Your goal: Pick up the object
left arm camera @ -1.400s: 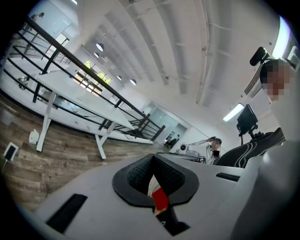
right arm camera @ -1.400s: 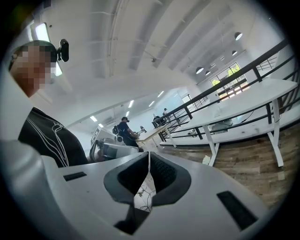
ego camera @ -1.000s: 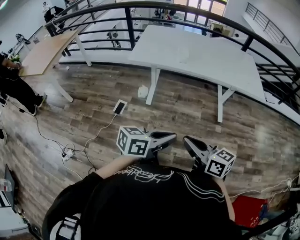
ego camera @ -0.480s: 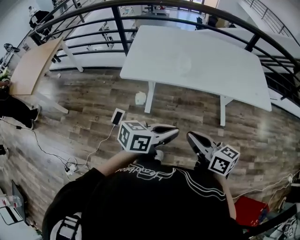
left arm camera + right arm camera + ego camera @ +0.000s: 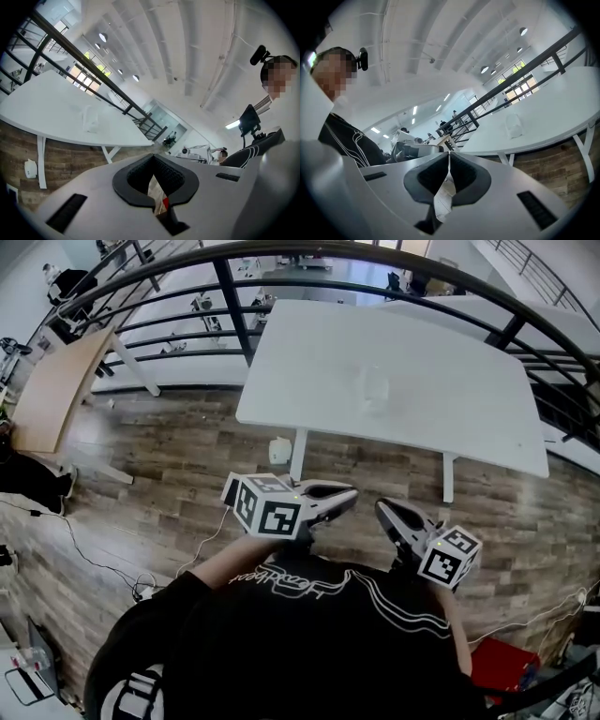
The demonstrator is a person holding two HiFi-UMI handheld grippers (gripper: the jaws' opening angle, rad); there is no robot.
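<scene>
The white table [image 5: 469, 409] stands at twelve o'clock, well apart from me. My left gripper [image 5: 349, 496] and right gripper [image 5: 382, 508] both have their jaws pressed together on nothing. The clear object [image 5: 375, 390] sits mid-table at twelve o'clock. I judge it light, thin-walled, crushable and slippery, so I would pinch its wall gently; it looks translucent, upright and cup-like

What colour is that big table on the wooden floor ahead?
The table is white, top and legs alike; the head view shows it best.

My fingers [image 5: 174, 177] are lined with matt black ribbed pads set in smooth grey plastic. The white tabletop [image 5: 422, 399] looks smooth and matt, and the floor [image 5: 169, 456] is grained wood plank.
</scene>
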